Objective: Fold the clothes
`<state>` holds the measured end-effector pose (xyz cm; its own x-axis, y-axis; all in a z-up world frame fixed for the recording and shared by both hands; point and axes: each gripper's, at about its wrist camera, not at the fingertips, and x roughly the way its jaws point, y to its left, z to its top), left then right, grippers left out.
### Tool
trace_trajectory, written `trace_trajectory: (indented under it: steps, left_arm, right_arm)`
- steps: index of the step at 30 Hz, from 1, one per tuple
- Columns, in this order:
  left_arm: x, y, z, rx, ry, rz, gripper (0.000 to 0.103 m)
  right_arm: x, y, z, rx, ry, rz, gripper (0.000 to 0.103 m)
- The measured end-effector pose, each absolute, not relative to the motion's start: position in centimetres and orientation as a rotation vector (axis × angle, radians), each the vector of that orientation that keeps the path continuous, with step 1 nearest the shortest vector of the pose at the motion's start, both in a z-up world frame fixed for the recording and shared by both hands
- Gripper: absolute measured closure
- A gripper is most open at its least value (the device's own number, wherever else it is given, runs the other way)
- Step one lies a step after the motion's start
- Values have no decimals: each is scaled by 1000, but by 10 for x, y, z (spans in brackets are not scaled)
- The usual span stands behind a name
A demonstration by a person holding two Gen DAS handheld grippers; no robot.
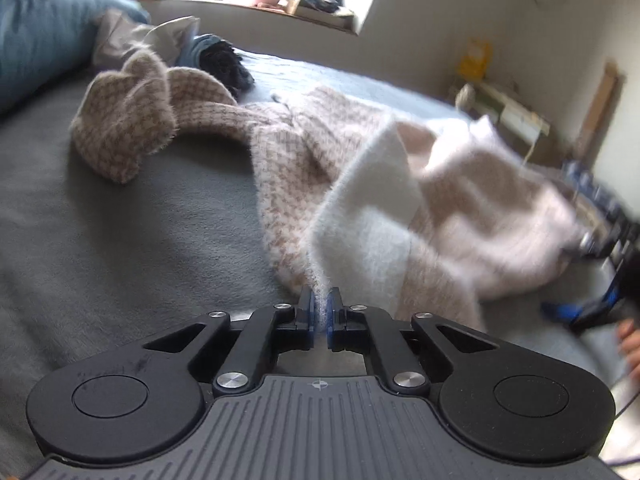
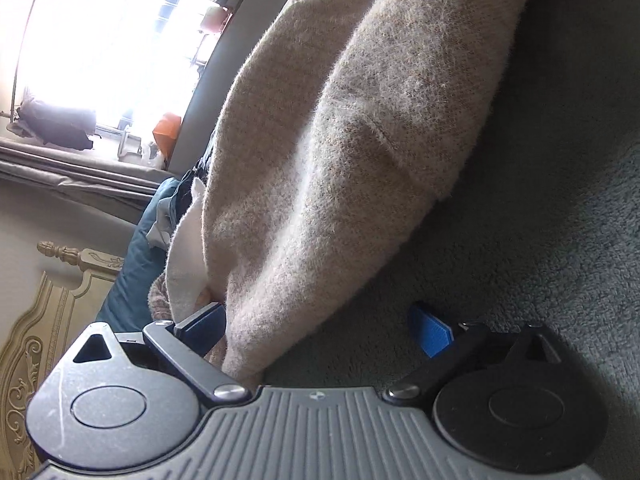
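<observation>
Both the left gripper and the right gripper have black linkage arms, silver screws, blue finger pads and ribbed grey housings.

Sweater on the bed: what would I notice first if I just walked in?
The fuzzy beige-and-white sweater, sprawled across the grey blanket. The left gripper is pinched shut on its white edge, near the bottom of that view. In the right wrist view, the right gripper gapes open around another fold, with a bright window behind.

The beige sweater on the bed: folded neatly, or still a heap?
Still a heap: the sweater lies rumpled across the grey blanket, one sleeve bunched up.
</observation>
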<state>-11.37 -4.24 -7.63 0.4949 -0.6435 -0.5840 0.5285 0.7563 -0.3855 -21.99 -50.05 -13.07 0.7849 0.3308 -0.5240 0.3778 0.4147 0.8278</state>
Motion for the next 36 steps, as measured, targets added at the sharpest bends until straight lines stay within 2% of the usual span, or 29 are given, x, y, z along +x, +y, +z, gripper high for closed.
trace_trajectory:
  steps: [4, 8, 15, 18, 20, 25, 28, 30, 32, 36]
  left_arm:
    - [-94, -15, -51, -568, 790, -790, 101]
    - [-68, -8, -36, -849, 780, -820, 101]
    - [-14, -12, -35, -1179, 778, -784, 101]
    - [11, -12, -41, -1222, 793, -705, 101]
    - [29, -10, -49, -1243, 805, -649, 101]
    - [60, -5, -77, -1245, 850, -481, 101]
    - [72, 1, -102, -1248, 925, -367, 100]
    - [72, 7, -116, -1263, 965, -314, 94]
    - [69, 14, -125, -1276, 976, -314, 83]
    - [54, 23, -119, -1184, 973, -368, 76]
  right_arm:
    - [-219, -501, -129, 1178, 704, -41, 4]
    - [-220, -500, -128, 1174, 703, -46, 4]
    - [-213, -511, -129, 1265, 682, -76, 3]
    - [-198, -513, -128, 1287, 667, -74, 7]
    - [-185, -516, -124, 1302, 636, -46, 27]
    - [-147, -526, -107, 1325, 487, 37, 29]
    - [-121, -534, -105, 1319, 481, 35, 29]
    - [-100, -539, -109, 1312, 495, 15, 29]
    - [-84, -545, -119, 1313, 532, -20, 29]
    - [-74, -558, -148, 1395, 598, -64, 28]
